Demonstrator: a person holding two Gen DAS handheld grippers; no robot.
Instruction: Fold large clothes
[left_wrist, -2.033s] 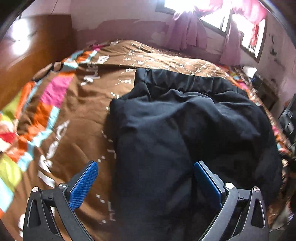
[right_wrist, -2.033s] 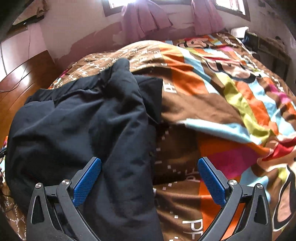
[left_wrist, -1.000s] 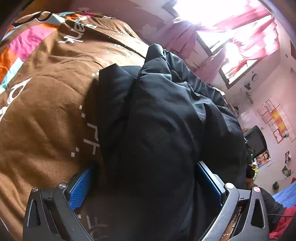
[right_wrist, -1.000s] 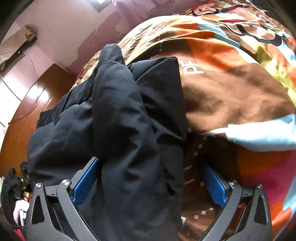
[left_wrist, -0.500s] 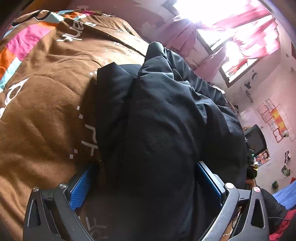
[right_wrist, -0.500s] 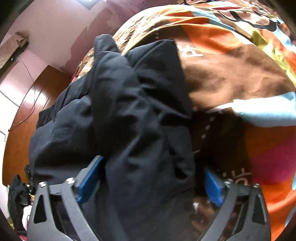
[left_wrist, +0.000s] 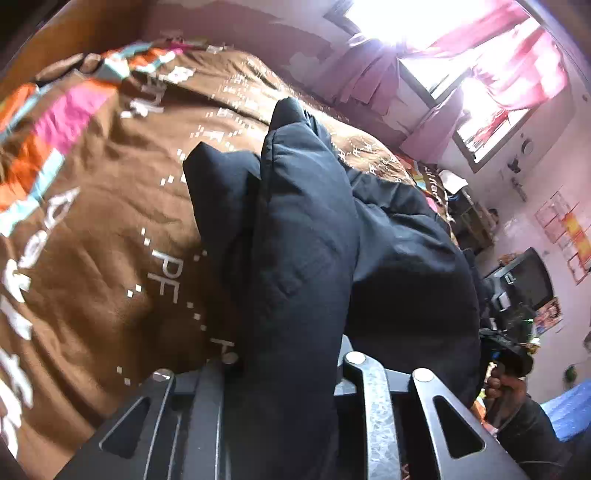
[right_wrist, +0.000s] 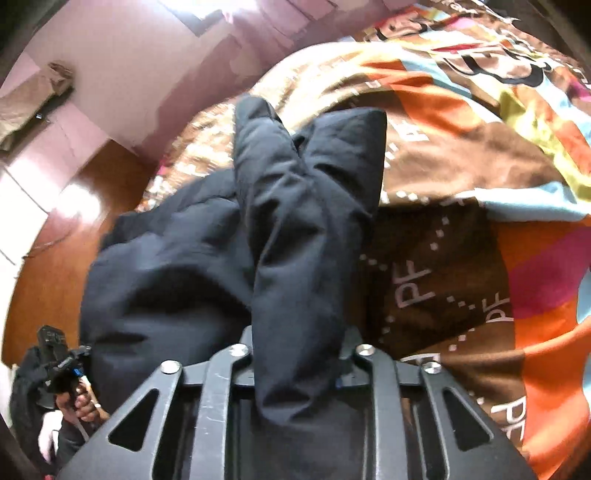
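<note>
Both claws had just been closing: the left claw (left_wrist: 291, 365) and the right claw (right_wrist: 299, 354) each pinched a bunched fold of the black padded garment (left_wrist: 306, 236), which lay on the patterned bed (left_wrist: 92, 266).

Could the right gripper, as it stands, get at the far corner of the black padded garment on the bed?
Probably not yet. The right gripper is shut on a bunched fold of the black padded garment, so its fingers are occupied. The far corner lies unobstructed on the brown patterned bedspread.
</note>
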